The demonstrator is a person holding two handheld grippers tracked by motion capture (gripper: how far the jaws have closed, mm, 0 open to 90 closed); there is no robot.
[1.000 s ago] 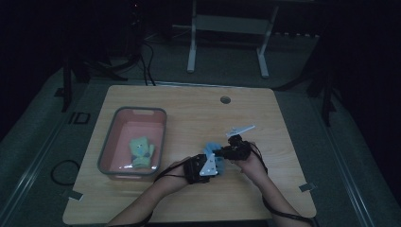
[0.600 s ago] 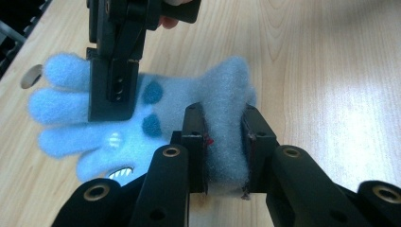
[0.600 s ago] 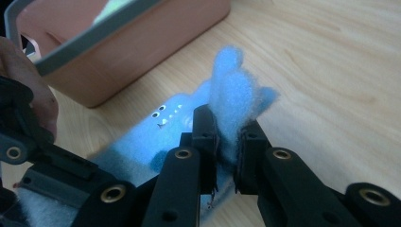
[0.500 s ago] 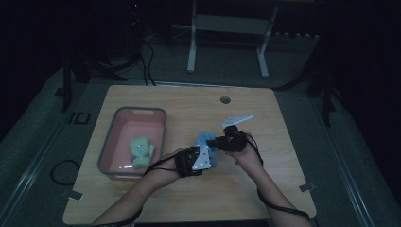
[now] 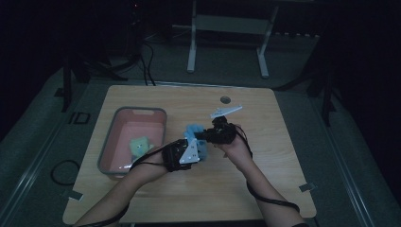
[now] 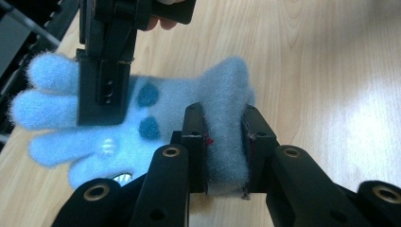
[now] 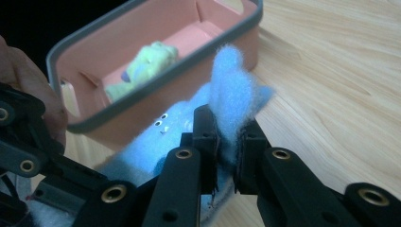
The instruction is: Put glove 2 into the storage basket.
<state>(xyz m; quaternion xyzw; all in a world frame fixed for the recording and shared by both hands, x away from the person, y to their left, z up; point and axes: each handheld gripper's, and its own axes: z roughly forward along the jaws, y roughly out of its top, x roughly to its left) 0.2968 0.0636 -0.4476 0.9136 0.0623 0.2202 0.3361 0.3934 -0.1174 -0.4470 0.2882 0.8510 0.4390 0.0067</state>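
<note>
One blue glove (image 6: 142, 113) hangs above the surface (image 5: 265, 189) near centre, at 3 o'clock of the pink bin (image 5: 118, 142). Its long axis runs between the grippers. The left gripper (image 6: 226, 142) clamps the cuff; the right gripper (image 7: 227, 137) clamps a finger. One green toy (image 7: 146, 66) lies in the bin.

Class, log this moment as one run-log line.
left gripper: shut on blue glove | right gripper: shut on blue glove | pink bin: holds green toy
</note>
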